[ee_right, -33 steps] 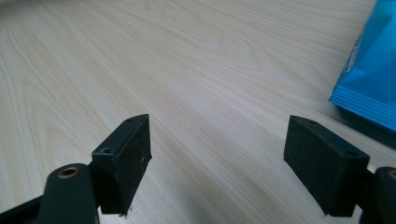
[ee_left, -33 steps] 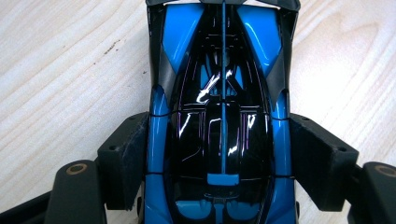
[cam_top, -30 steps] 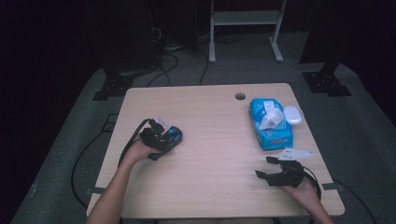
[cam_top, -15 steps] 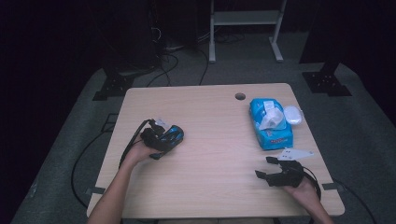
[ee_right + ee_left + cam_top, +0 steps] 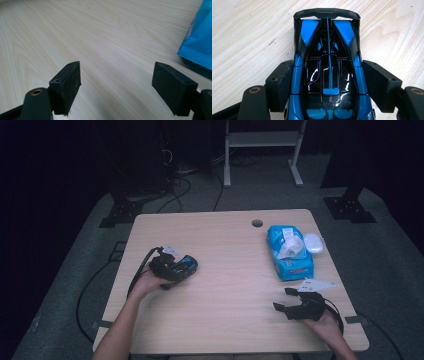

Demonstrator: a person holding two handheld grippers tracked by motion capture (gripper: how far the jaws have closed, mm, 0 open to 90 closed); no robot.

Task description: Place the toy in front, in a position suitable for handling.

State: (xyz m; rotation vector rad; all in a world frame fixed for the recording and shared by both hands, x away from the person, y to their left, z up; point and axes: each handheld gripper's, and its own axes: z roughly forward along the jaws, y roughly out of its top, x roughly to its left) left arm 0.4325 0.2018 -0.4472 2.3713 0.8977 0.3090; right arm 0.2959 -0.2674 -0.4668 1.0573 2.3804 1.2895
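A blue and black toy car (image 5: pixel 328 72) lies on the wooden table (image 5: pixel 225 320) at its left side. My left gripper (image 5: pixel 327 82) is shut on it, a pad pressed to each flank, the car's rear wing pointing away from the camera. From above, the same car (image 5: pixel 186 265) pokes out of the left gripper (image 5: pixel 172 269), held by a hand. Near the front right corner my right gripper (image 5: pixel 282 299) rests low over the table. Its jaws stand wide apart in the right gripper view (image 5: pixel 116 85), with bare wood between them.
A blue pack of wipes (image 5: pixel 290 251) lies at the right, a tissue sticking out of its top, and its corner (image 5: pixel 200 37) appears beside the right gripper. A small white oval object (image 5: pixel 313 242) sits right of it. A cable hole (image 5: pixel 257 223) is near the far edge.
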